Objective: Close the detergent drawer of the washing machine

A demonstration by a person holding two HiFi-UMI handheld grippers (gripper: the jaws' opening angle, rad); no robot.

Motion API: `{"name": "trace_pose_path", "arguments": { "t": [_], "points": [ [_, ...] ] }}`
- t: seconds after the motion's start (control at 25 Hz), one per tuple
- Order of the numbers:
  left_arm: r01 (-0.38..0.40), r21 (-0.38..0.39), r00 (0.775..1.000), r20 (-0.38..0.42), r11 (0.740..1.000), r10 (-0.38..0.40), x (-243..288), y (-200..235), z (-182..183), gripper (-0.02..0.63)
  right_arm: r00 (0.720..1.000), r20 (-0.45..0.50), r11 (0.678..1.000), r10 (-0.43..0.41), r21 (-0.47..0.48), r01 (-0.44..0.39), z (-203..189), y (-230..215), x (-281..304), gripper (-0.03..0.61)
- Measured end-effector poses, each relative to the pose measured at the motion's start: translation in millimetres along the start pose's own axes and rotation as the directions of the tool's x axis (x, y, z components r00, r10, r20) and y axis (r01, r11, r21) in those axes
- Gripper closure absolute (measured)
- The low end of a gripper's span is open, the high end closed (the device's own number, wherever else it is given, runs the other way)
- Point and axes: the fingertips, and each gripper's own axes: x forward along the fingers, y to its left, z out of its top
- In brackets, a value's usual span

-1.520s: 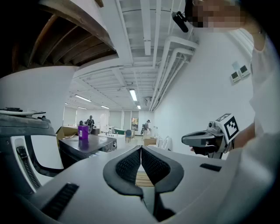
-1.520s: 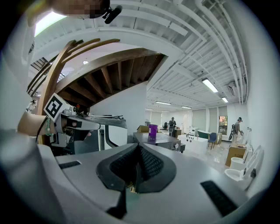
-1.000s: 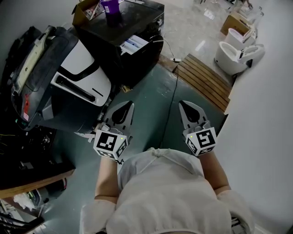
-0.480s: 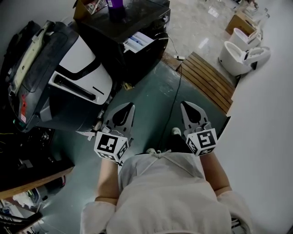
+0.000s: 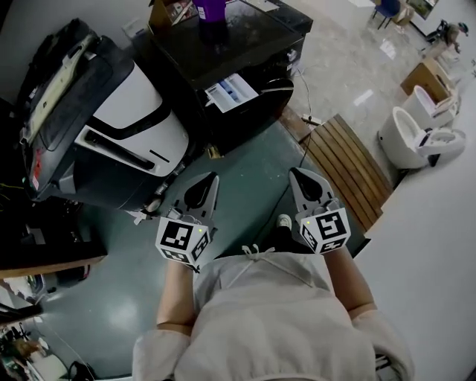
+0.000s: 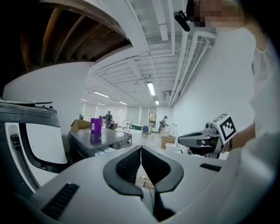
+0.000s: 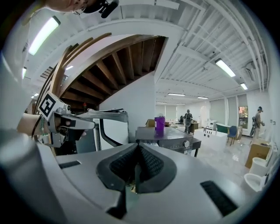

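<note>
over a teal floor (image 5: 245, 171) we hold the left gripper (image 5: 210, 180) and the right gripper (image 5: 296, 173) side by side, each with its jaws pressed together on nothing. ahead stands the black washing machine (image 5: 223, 52), its detergent drawer (image 5: 232, 91) pulled out, a purple cup (image 5: 212, 9) on top. a slatted wooden platform (image 5: 349, 167) lies beside it.

The washing machine (image 5: 245, 45) stood at eleven o'clock, its detergent drawer (image 5: 232, 91) jutting from the front, a cup (image 5: 212, 9) and a box (image 5: 172, 11) on top. A slatted platform (image 5: 349, 167) lay at one o'clock, with a toilet (image 5: 416, 138) behind it. The left claw (image 5: 210, 179) and the right claw (image 5: 296, 173) hung side by side, apart.
</note>
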Motion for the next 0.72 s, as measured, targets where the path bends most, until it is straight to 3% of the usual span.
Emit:
{"name": "trace_pose_path", "arguments": {
  "t": [0.36,0.72],
  "points": [
    [-0.160,-0.078,0.987,0.013,0.984,0.161,110,-34,18,0.594,0.983,-0.042,0.983,0.176,-0.045,-0.178,4,-118,37,0.574],
    [-0.264,-0.132,0.964,-0.048,0.955,0.260,163,-13,-12,0.594,0.964,-0.086,0.966,0.251,-0.035,-0.255,-18,-156,94,0.574]
  ]
}}
